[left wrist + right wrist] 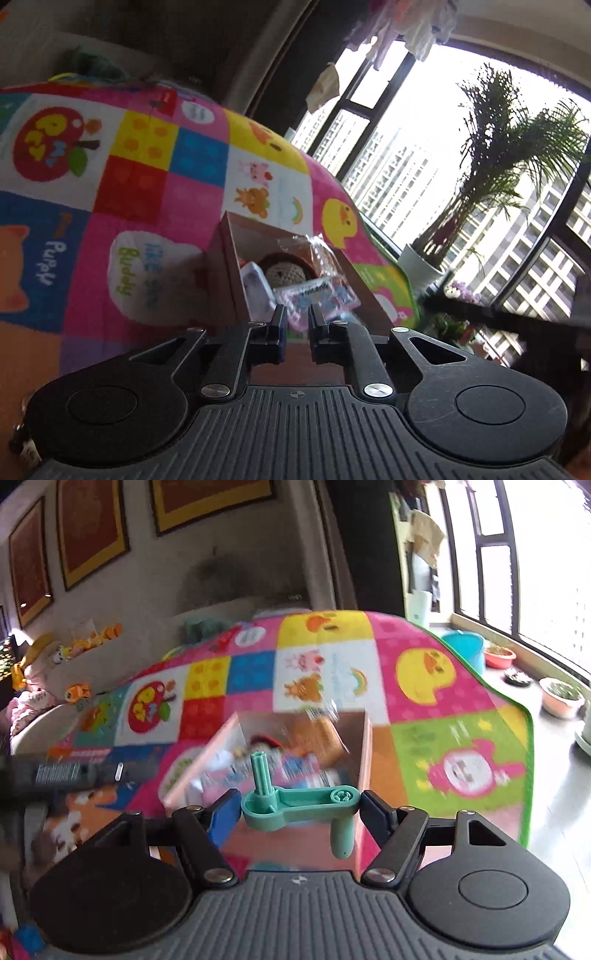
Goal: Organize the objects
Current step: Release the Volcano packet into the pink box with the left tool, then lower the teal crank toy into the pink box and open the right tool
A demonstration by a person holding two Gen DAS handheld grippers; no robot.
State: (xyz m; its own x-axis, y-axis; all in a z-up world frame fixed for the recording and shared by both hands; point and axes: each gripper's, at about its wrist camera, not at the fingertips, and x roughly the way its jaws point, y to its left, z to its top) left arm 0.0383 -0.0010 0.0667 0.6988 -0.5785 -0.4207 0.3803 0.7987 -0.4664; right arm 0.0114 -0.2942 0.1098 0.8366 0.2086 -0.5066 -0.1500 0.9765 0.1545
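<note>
- left gripper, lower centre: jaws pressed nearly together, nothing visibly pinched; cardboard box just beyond
- right gripper: jaws pinching a green plastic crank over the play mat

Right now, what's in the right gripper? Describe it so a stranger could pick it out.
Start at the patchwork play mat, then the open cardboard box on it. In front of the box, the right gripper clamps a mint-green plastic crank handle. It is the only solid green piece, with an upright post and a hanging knob.
</note>
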